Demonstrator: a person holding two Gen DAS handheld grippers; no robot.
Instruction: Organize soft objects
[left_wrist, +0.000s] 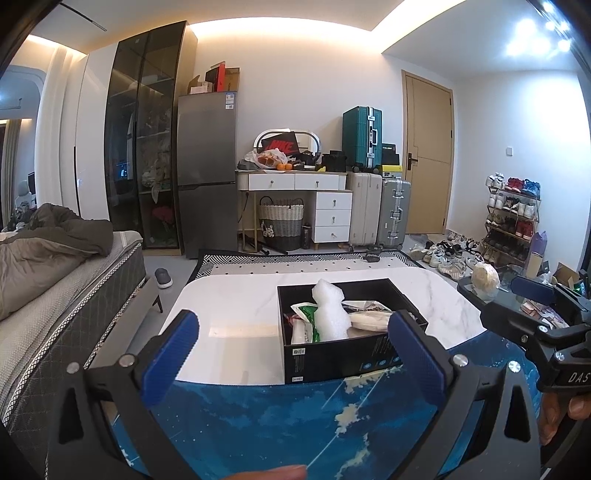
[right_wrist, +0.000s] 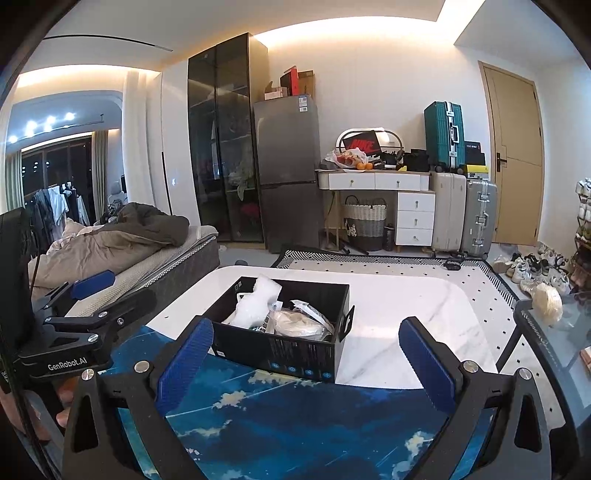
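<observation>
A black cardboard box (left_wrist: 343, 350) (right_wrist: 295, 350) stands on the white marble table, at the edge of a blue mat (left_wrist: 295, 417). It holds white foam wrap (left_wrist: 328, 312) (right_wrist: 258, 301), a green-and-white packet (left_wrist: 306, 321) and a cream soft bundle in plastic (left_wrist: 369, 317) (right_wrist: 301, 323). My left gripper (left_wrist: 291, 354) is open and empty, just short of the box. My right gripper (right_wrist: 306, 360) is open and empty, before the box's near wall. A cream soft ball (left_wrist: 485, 278) (right_wrist: 548, 302) lies on a glass side table at the right.
The marble table (left_wrist: 236, 306) extends left and beyond the box. A bed (left_wrist: 55, 280) with bedding is at the left. A glass side table (right_wrist: 554, 332) is at the right. Fridge, desk, suitcases and a shoe rack line the far wall.
</observation>
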